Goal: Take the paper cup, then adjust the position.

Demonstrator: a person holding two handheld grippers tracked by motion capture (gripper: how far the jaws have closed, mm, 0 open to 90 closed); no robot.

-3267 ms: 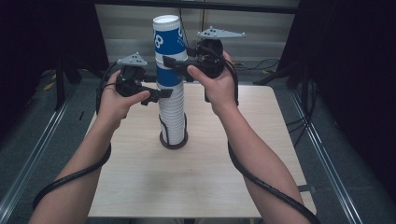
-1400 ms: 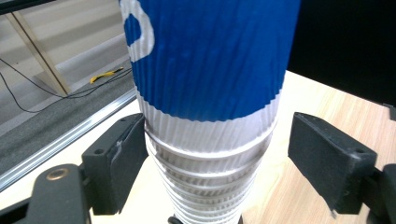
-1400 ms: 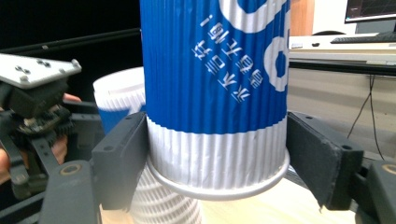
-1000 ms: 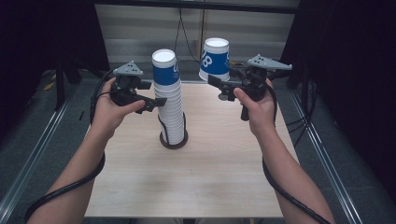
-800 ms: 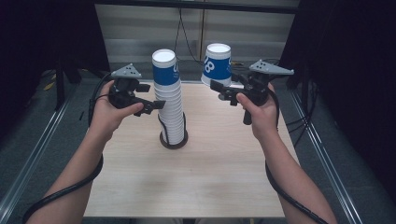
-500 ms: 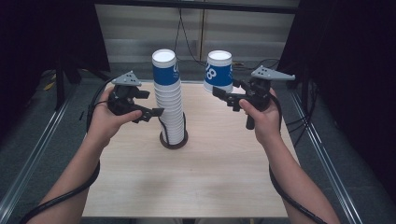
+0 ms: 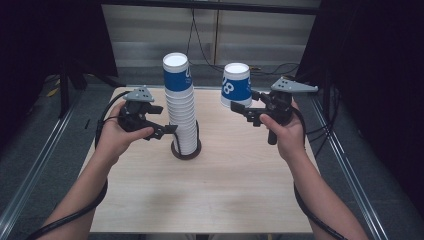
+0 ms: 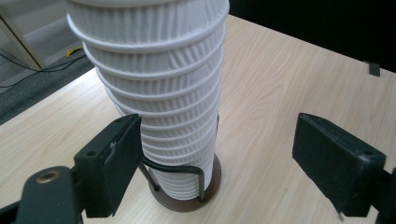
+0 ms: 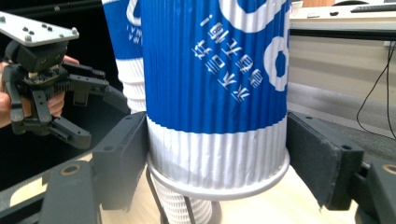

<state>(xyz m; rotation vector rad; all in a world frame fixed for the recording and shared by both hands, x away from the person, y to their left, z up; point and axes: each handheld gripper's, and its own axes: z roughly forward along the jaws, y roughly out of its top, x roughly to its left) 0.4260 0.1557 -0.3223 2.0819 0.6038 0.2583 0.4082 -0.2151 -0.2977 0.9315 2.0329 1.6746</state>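
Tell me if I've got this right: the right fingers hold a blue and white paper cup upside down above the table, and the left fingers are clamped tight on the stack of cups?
Not quite. The left gripper is open: in the left gripper view one finger sits by the stack of cups, while the other stands well clear. The right gripper does hold the blue and white cup upside down above the table.

Cup stack (image 7: 181, 112) mid-table, bare table (image 7: 240, 190) around.

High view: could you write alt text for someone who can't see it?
The person's right claw holds an upside-down blue and white paper cup in the air, to the right of a tall stack of cups in a wire holder on a wooden table. The left claw sits open beside the stack.
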